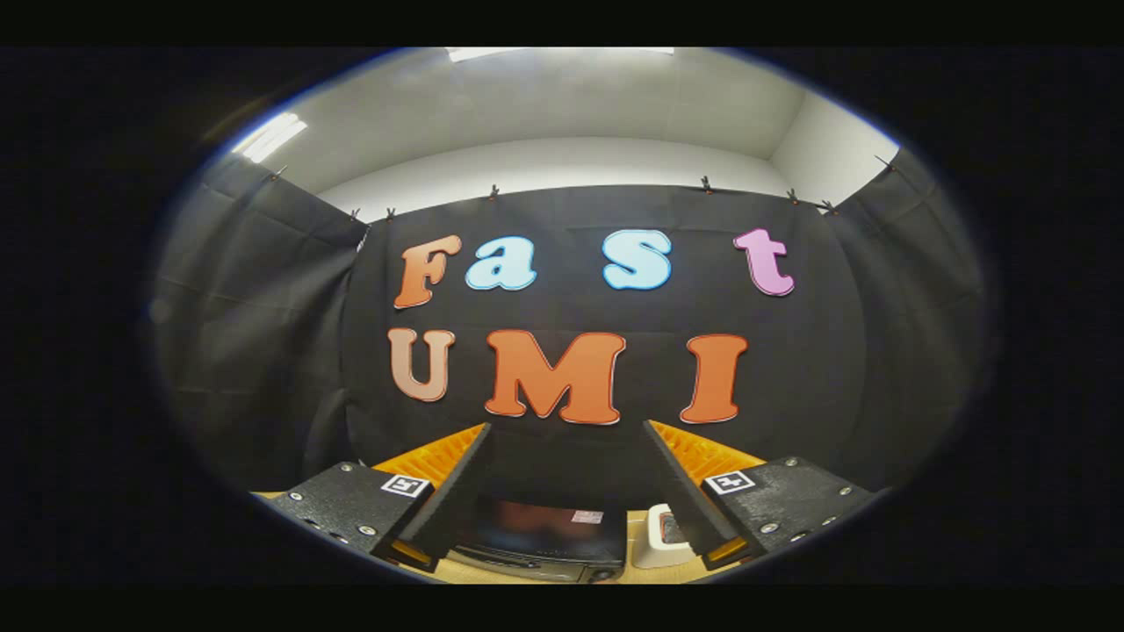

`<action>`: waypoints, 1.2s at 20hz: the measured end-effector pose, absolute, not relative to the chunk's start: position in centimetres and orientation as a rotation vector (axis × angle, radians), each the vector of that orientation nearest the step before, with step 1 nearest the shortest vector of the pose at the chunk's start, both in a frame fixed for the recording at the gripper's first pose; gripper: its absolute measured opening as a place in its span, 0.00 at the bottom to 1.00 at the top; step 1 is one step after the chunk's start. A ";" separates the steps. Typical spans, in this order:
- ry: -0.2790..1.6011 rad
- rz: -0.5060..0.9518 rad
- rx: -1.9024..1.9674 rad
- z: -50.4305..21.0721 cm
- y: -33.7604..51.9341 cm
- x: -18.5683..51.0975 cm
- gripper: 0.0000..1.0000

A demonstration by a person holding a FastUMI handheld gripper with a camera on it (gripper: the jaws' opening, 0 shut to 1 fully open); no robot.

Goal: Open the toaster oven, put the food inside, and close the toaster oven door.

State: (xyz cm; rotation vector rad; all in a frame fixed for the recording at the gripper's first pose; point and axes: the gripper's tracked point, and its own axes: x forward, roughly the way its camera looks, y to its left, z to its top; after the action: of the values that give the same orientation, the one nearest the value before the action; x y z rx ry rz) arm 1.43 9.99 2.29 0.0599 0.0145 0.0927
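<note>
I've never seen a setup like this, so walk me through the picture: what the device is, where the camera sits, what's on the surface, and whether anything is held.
This is a hand-held tool with two jaws that a person carries; no robot arm is involved. The camera rides on the tool and looks forward along it, so the gripper shows at the bottom, its jaws spread apart and holding nothing. The lens is a fisheye, which bends the booth's black cloth wall into a curve. Low between the jaws sits the toaster oven, a dark box with a glass front, on a light wooden table. Beside it, by the right-hand jaw, is a small white object, too cut off to identify. The oven door looks closed, though the view is too low to be sure.
</note>
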 end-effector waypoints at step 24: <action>0.524 0.147 0.121 -25.9 19.5 3.6 0.98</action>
State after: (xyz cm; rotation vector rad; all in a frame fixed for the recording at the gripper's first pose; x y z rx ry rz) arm 3.56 19.46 -25.89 0.1207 0.5241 0.1475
